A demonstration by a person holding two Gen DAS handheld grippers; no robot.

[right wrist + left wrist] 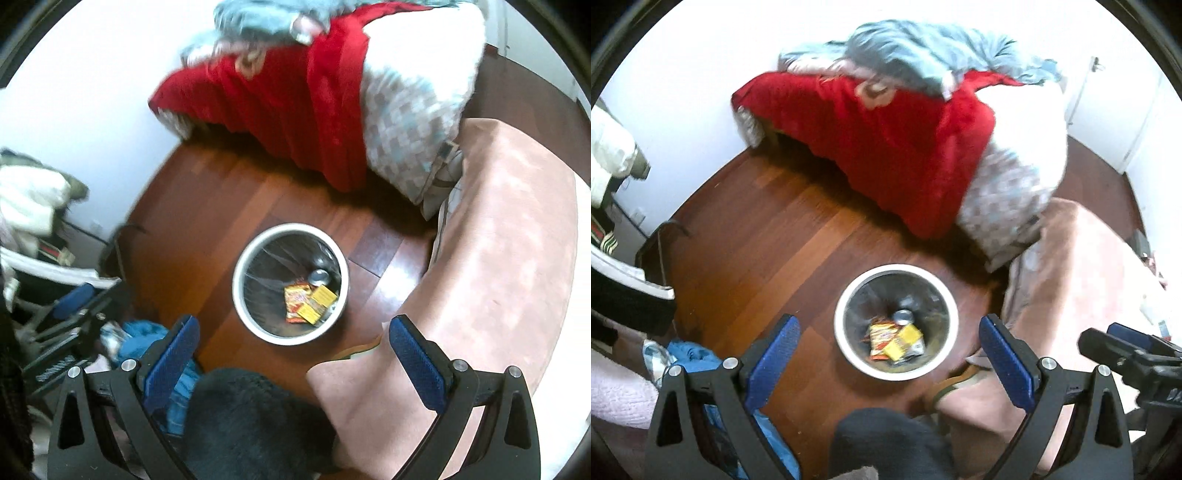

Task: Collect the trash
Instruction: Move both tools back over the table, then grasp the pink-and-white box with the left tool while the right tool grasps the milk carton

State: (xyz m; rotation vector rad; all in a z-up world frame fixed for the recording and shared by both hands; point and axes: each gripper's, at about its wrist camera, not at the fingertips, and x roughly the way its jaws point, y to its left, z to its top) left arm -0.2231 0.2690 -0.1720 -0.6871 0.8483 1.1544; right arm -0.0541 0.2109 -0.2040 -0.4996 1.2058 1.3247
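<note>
- The bin [897, 321] stands upright on the wood floor [768, 236], just ahead of and below both grippers, with its round mouth facing up.
- Inside it lie a can [903, 315] and yellow-orange wrappers [895, 339], so some trash is already collected.
- The left gripper [888, 354] hangs over the bin's near rim, its jaws wide apart and nothing between them.
- The right gripper [291, 354] is likewise spread and empty; from its view the bin [290, 283] sits a little farther ahead.
- By my reading the left gripper is the nearer one to the bin, almost directly above it; the right hangs back, beside the pink cover [498, 258].
- No loose trash is plainly visible on the floor; the blue cloth [147, 336] at the left looks like clothing, though blur makes that uncertain.
- The bed [886, 147] with red blanket lies beyond the bin, well apart from both grippers.
- The next move likely means turning away from the bin to find another piece, since both grippers are free.
</note>
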